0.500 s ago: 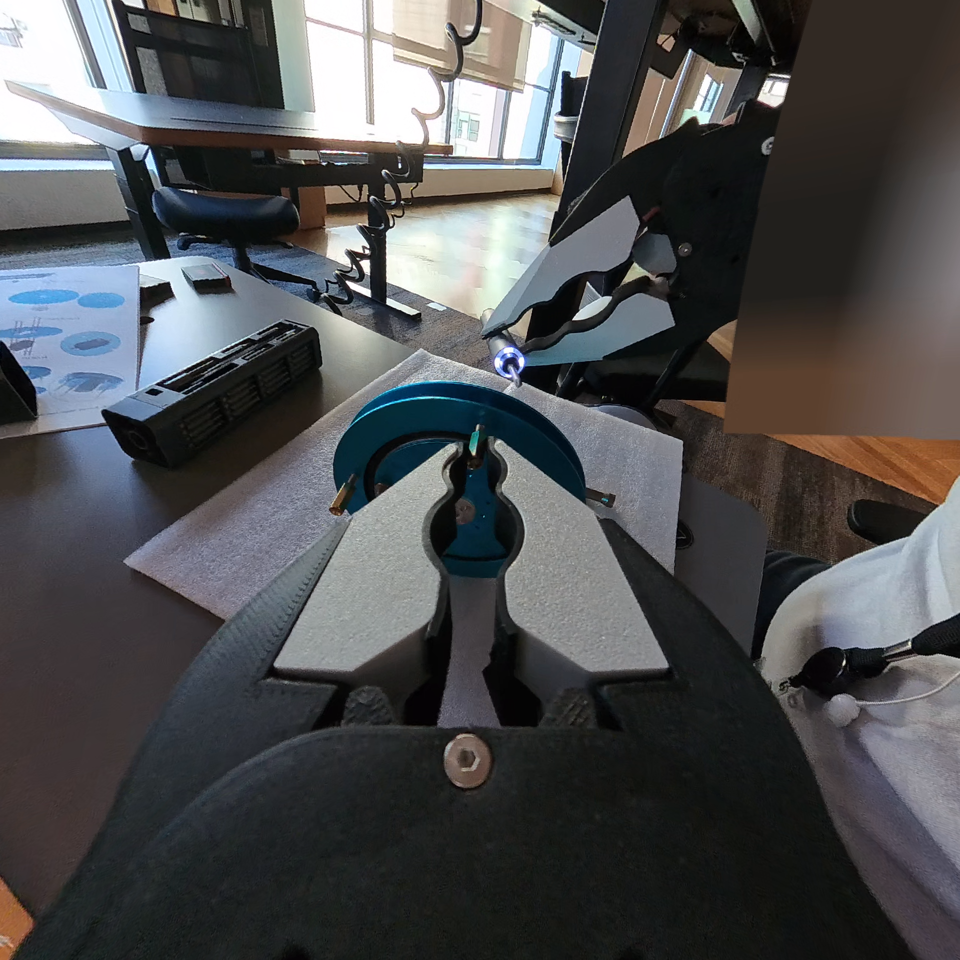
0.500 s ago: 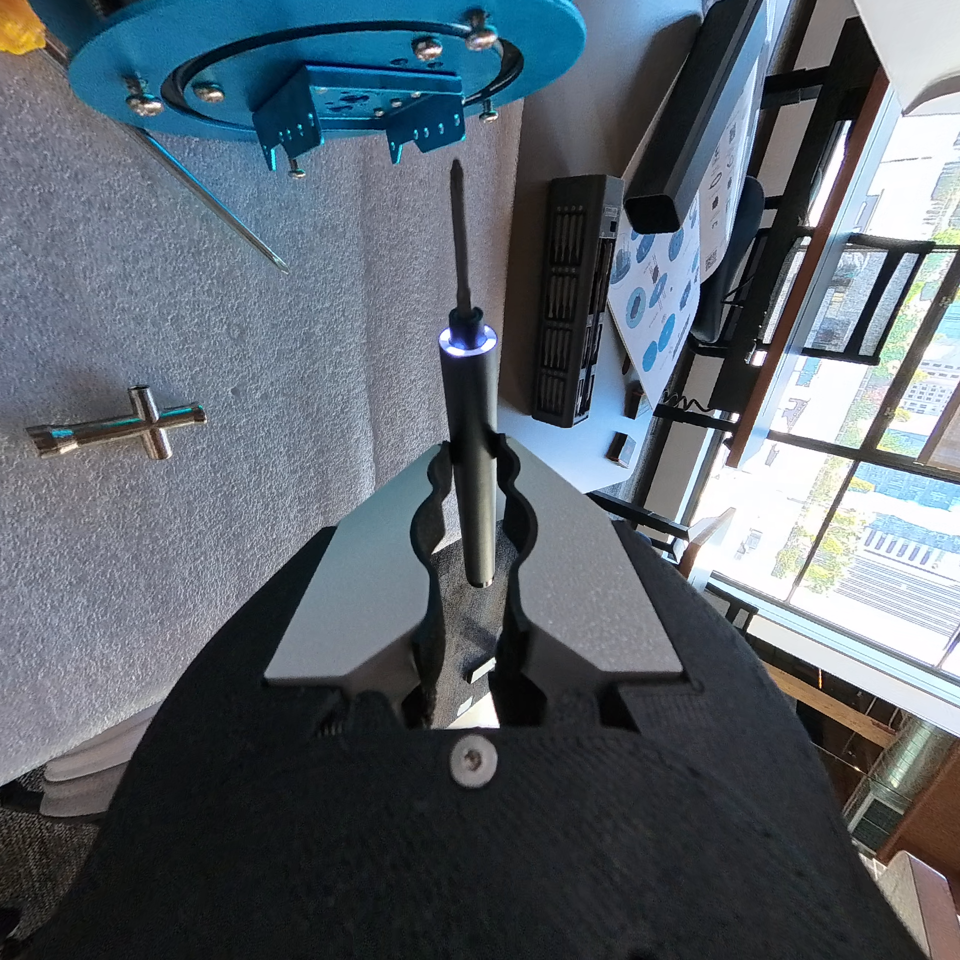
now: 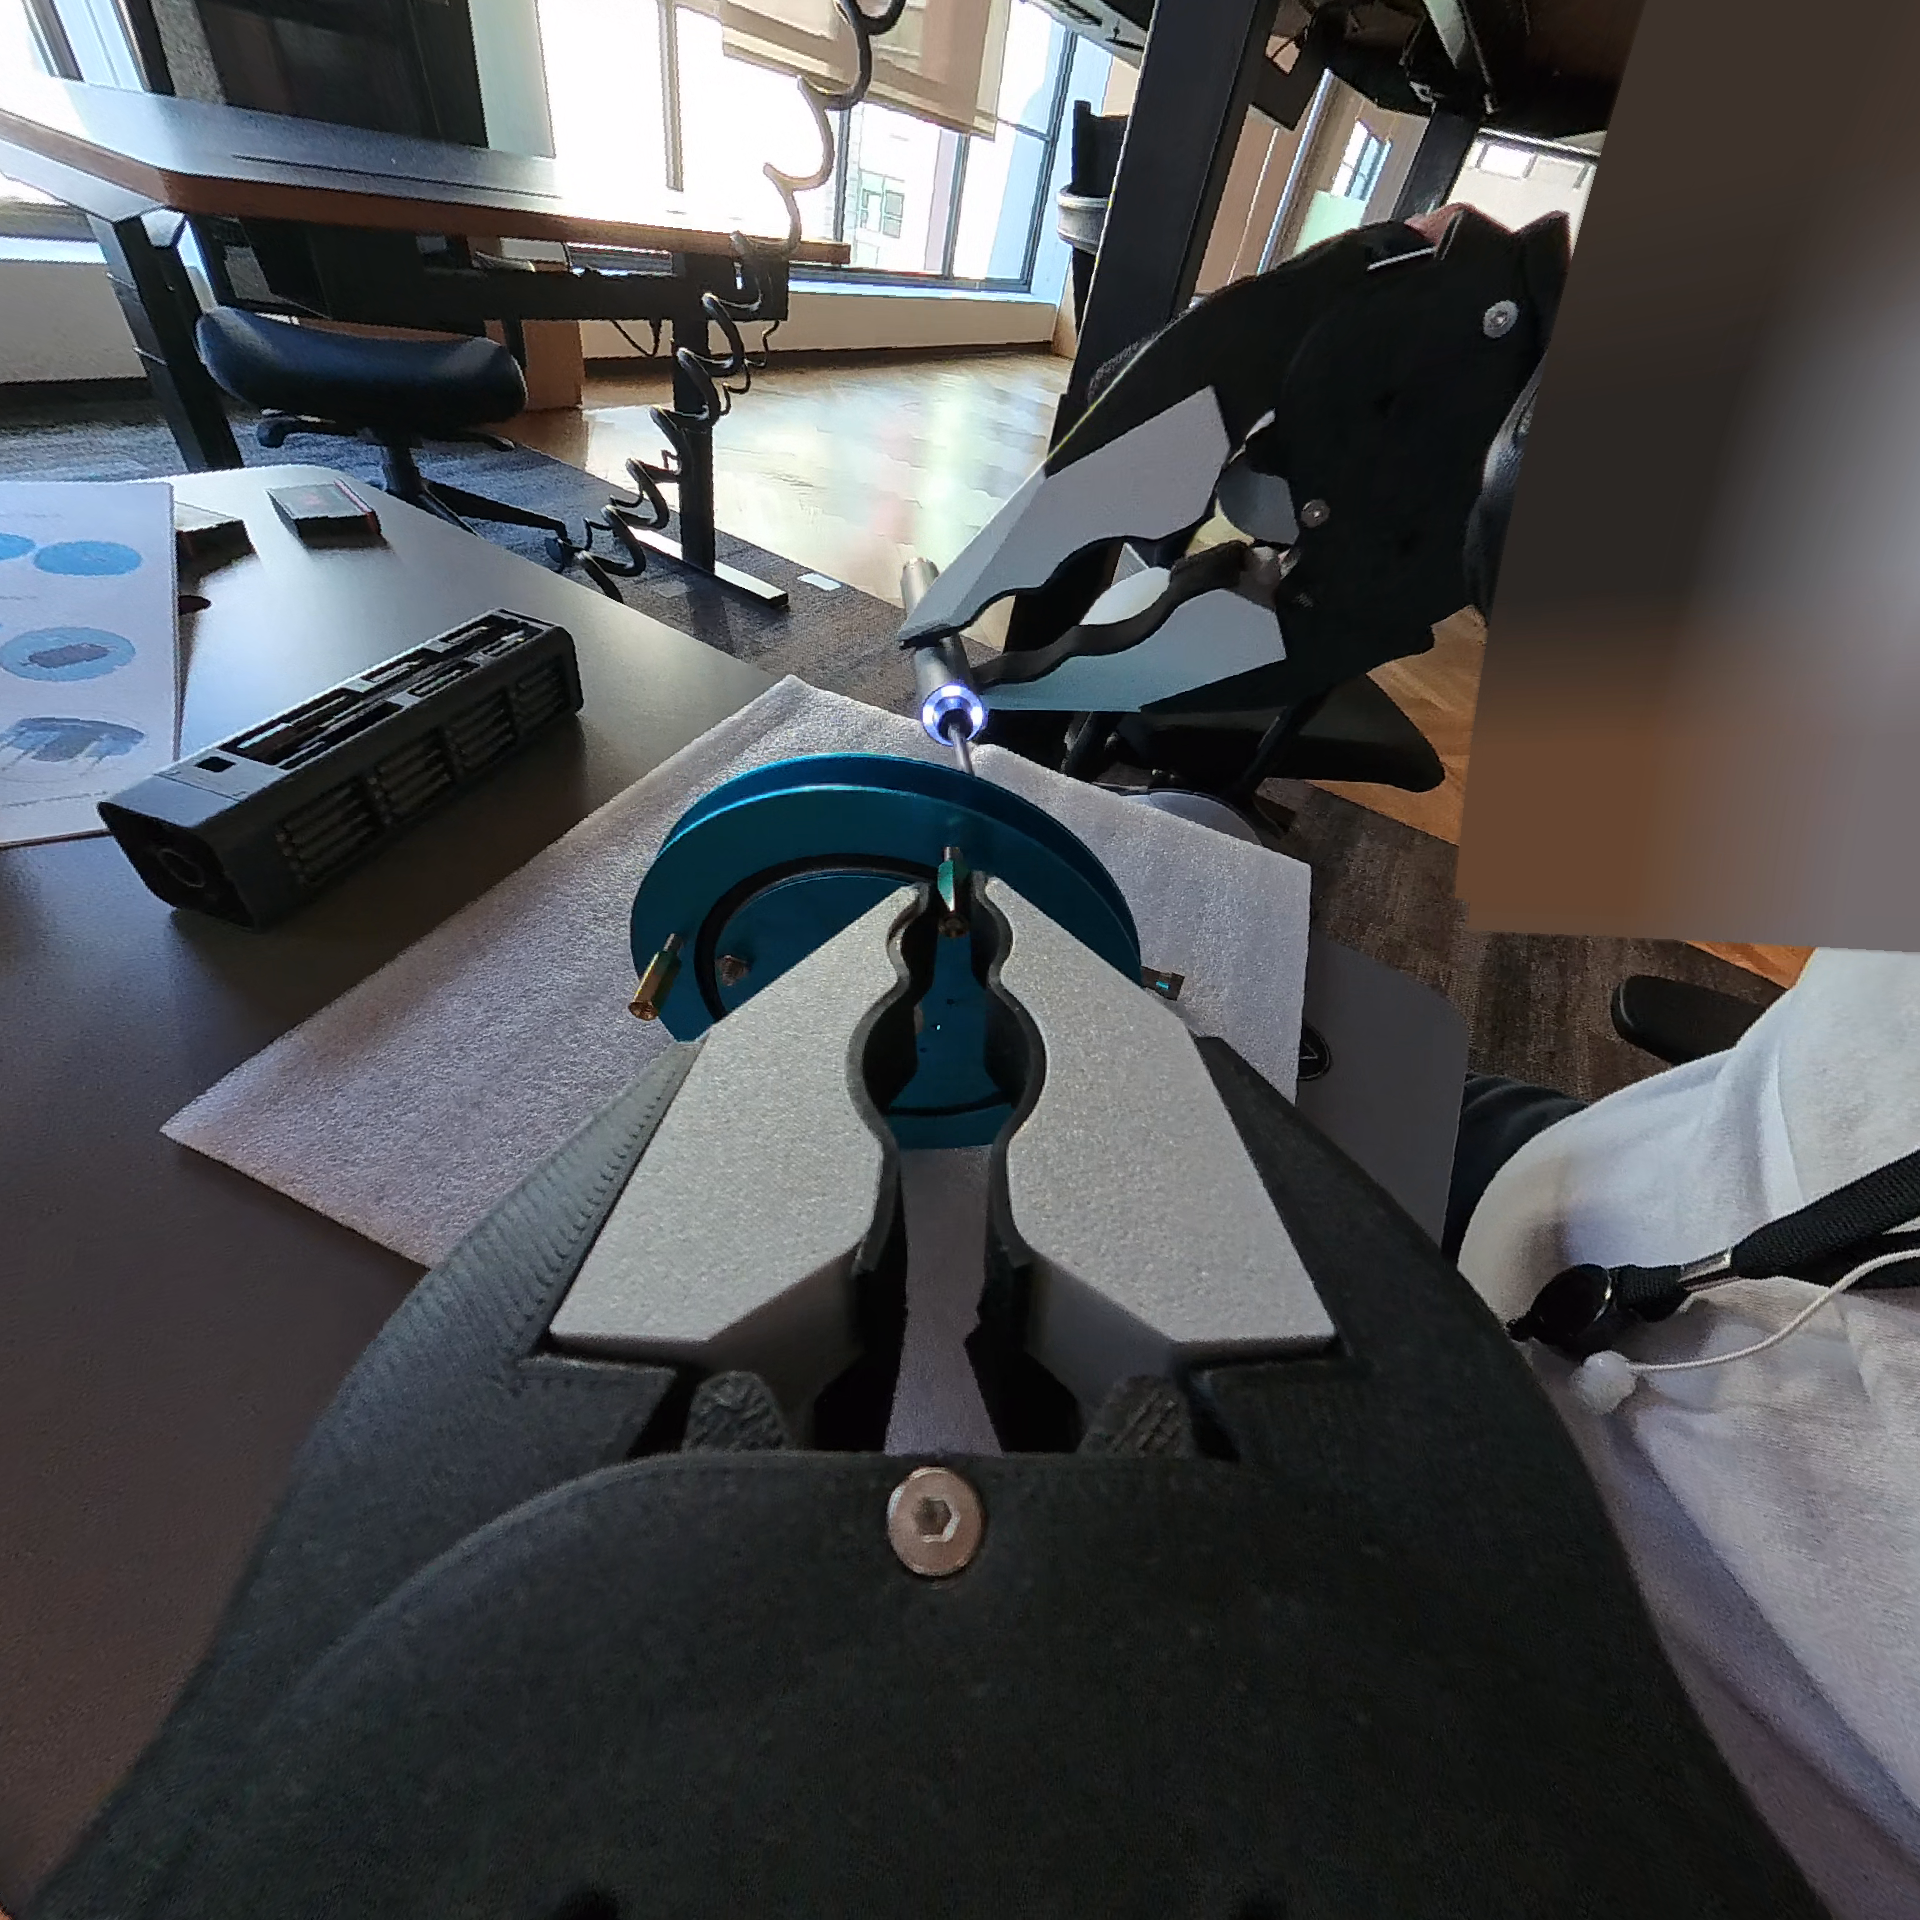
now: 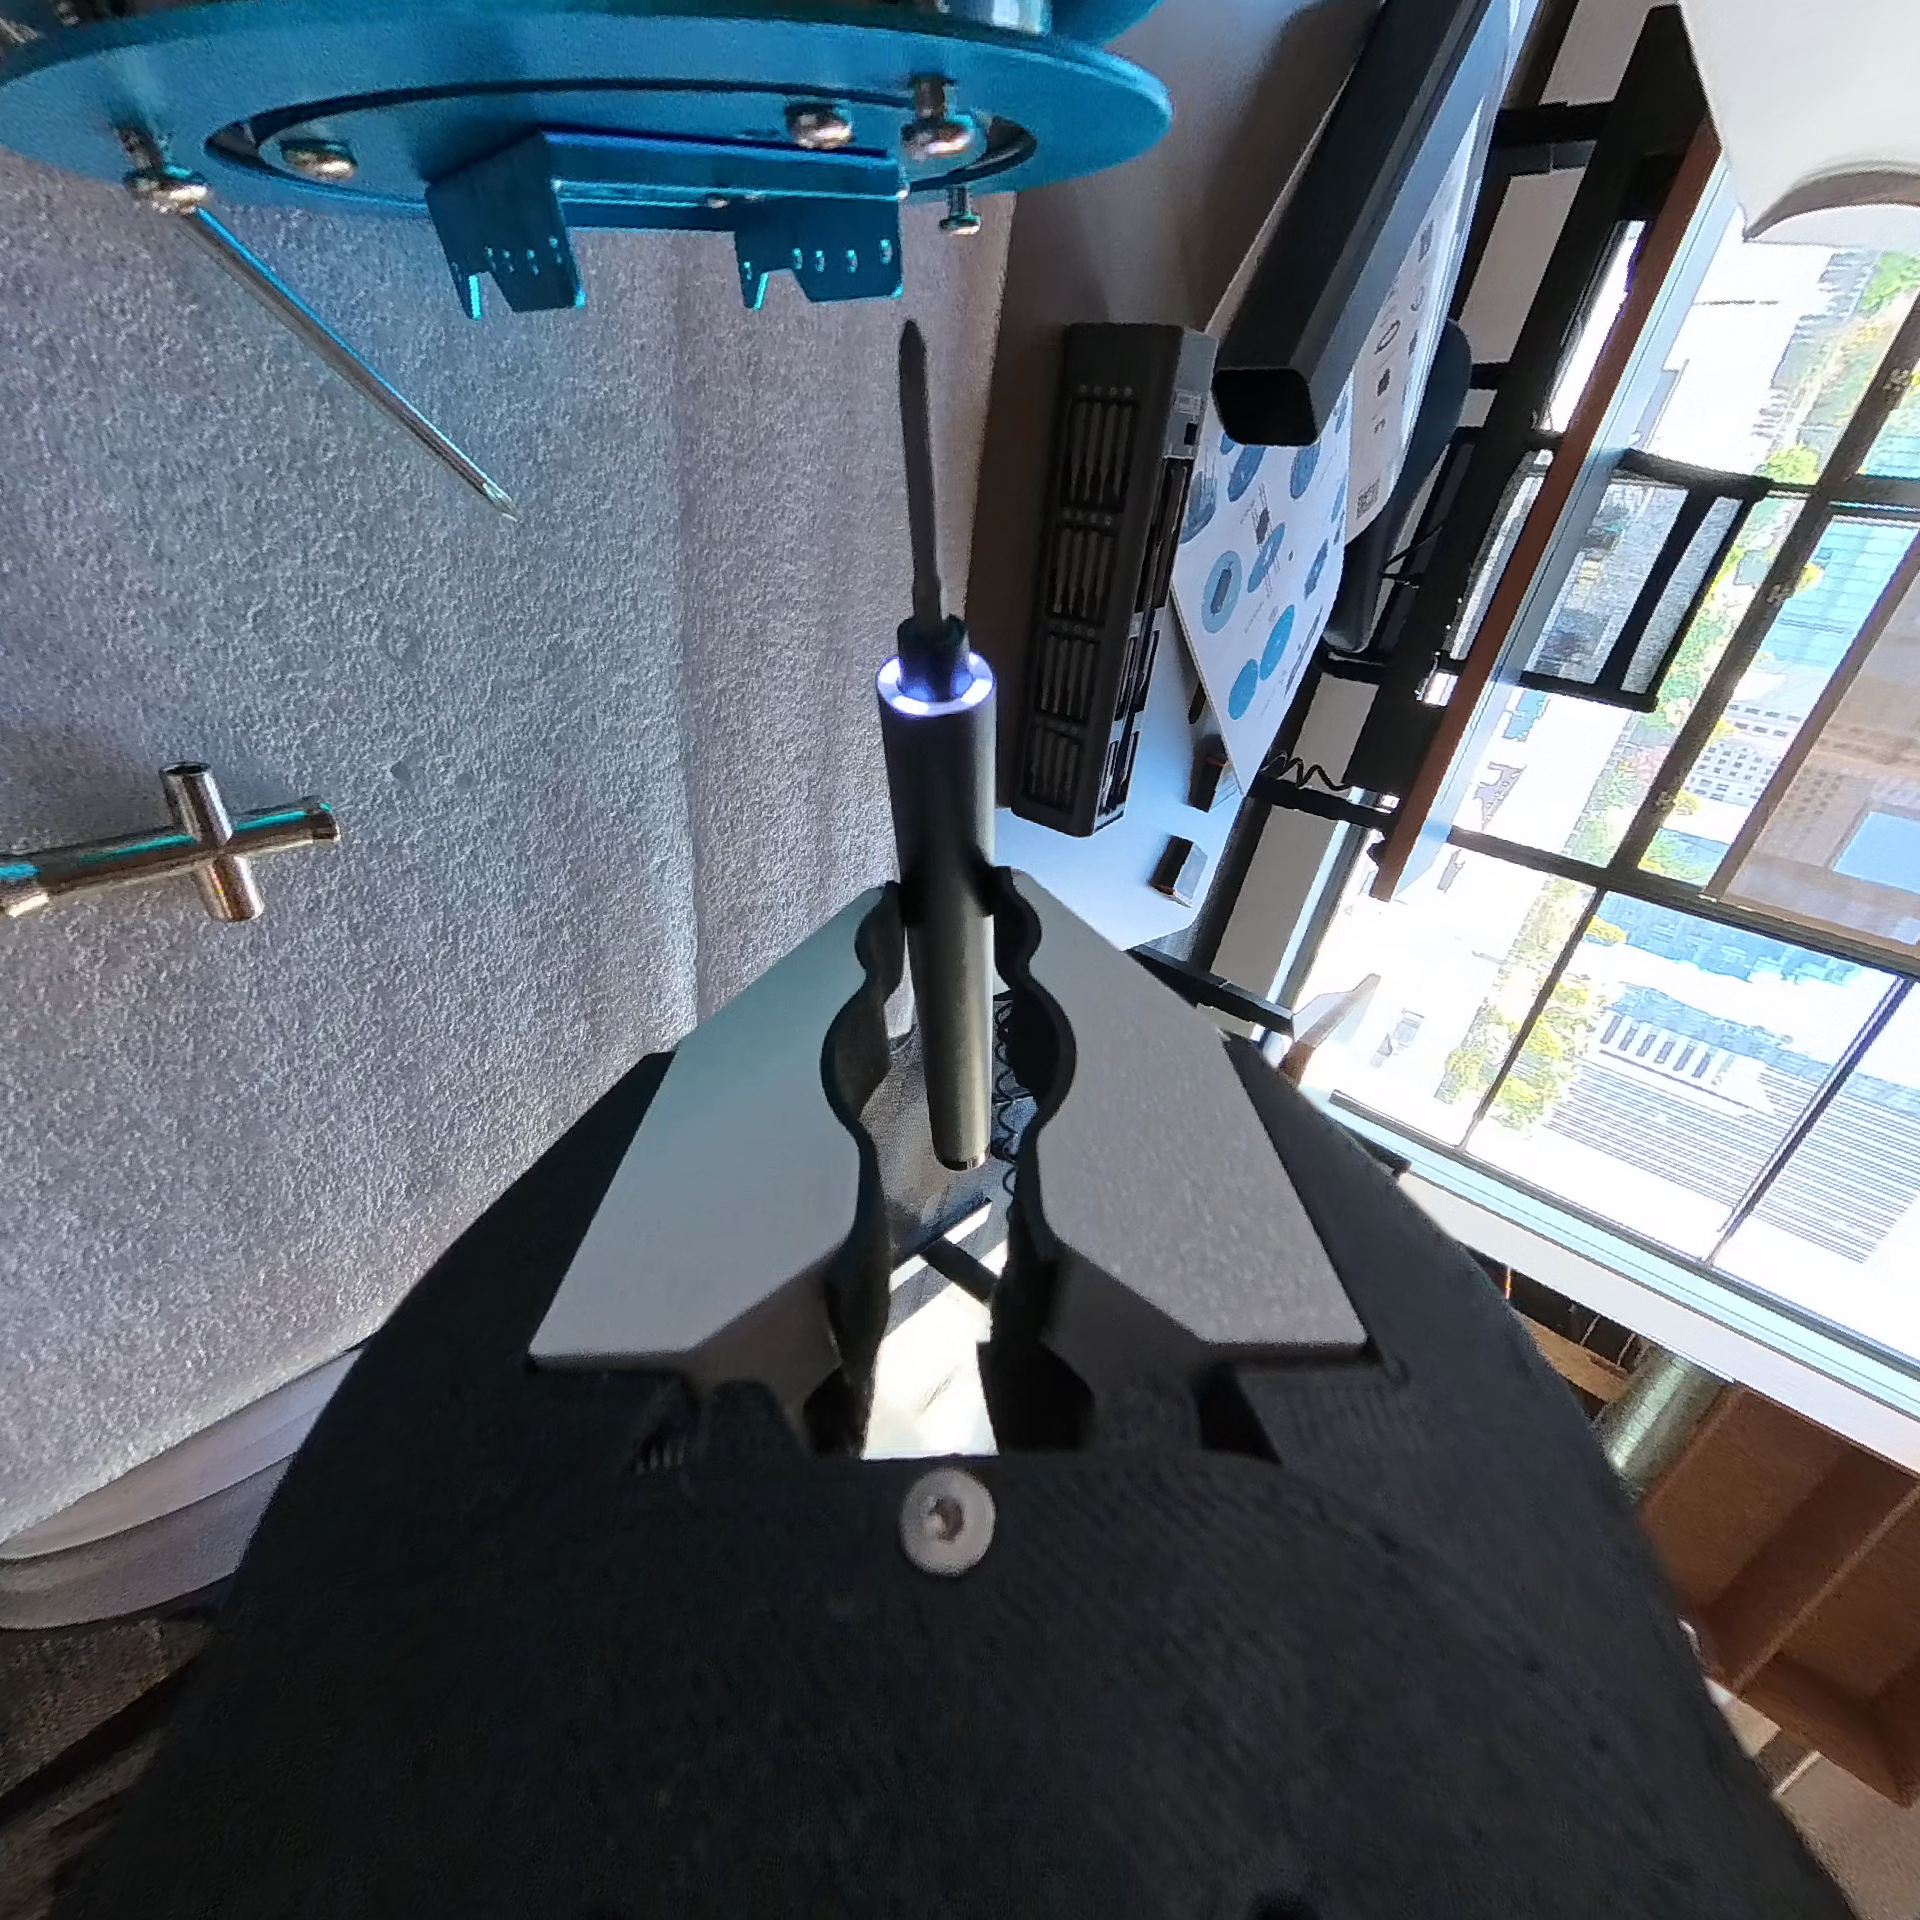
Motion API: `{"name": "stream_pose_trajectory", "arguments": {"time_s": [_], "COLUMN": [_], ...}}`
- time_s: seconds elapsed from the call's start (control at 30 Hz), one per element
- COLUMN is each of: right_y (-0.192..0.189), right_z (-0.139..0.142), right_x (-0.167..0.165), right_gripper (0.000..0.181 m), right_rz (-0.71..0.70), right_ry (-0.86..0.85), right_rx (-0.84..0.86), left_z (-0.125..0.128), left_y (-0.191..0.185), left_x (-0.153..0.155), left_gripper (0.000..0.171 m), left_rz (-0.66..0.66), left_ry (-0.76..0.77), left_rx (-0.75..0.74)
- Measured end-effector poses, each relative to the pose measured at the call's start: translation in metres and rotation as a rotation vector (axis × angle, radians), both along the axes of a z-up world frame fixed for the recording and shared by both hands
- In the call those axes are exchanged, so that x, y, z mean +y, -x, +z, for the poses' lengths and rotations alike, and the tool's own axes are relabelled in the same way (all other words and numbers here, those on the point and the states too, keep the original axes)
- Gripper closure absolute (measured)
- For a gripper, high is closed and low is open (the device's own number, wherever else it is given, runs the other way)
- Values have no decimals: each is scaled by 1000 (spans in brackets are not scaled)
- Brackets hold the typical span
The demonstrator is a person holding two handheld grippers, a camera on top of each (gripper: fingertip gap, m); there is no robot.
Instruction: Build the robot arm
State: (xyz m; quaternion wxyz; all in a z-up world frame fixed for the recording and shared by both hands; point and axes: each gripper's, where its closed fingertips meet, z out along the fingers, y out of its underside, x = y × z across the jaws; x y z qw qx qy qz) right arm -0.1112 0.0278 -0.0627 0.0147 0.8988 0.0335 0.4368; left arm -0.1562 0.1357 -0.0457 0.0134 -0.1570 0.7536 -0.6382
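L: my left gripper (image 3: 948, 914) clamps a small post on the blue disc assembly (image 3: 821, 831), upright on foam sheet (image 3: 436, 1039) | R: my right gripper (image 4: 943, 894) grips electric screwdriver (image 4: 940, 883), bit tip just short of the disc's bracket (image 4: 665, 223); cross wrench (image 4: 197, 842) off its left.

**Left gripper clamped on blue disc, lit screwdriver at its far rim**

The left gripper (image 3: 948, 904) has its grey fingers (image 3: 748, 1174) closed on a tab of the blue metal disc assembly (image 3: 790, 831), which is tilted up on a white foam sheet (image 3: 436, 1060) on a dark table (image 3: 125, 1351). Opposite, the right gripper (image 3: 951, 655) grips an electric screwdriver (image 3: 951, 707) with a glowing ring, its bit reaching the disc's far rim. A black bit case (image 3: 353, 769) lies to the left, beside a printed sheet (image 3: 73, 665).
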Motion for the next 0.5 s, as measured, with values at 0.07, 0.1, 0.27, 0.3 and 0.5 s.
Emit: {"name": "stream_pose_trajectory", "arguments": {"time_s": [0.07,0.1,0.27,0.3,0.5], "right_y": [-1,-1,0,0,0], "right_z": [2,3,2,1,2], "right_x": [1,1,7,7,10], "right_gripper": [165,165,165,165,165], "right_rz": [-11,-13,-15,-17,-19], "right_ry": [-3,-4,3,3,-1], "right_rx": [-4,-4,2,4,5], "left_z": [0,0,0,0,0], "left_y": [0,-1,-2,-2,-2], "left_x": [1,1,0,0,-1], "left_gripper": [168,168,168,168,167], "left_rz": [-7,-10,-36,-40,-53], "left_ry": [-6,-9,-35,-39,-40], "left_rx": [1,2,7,7,11]}}
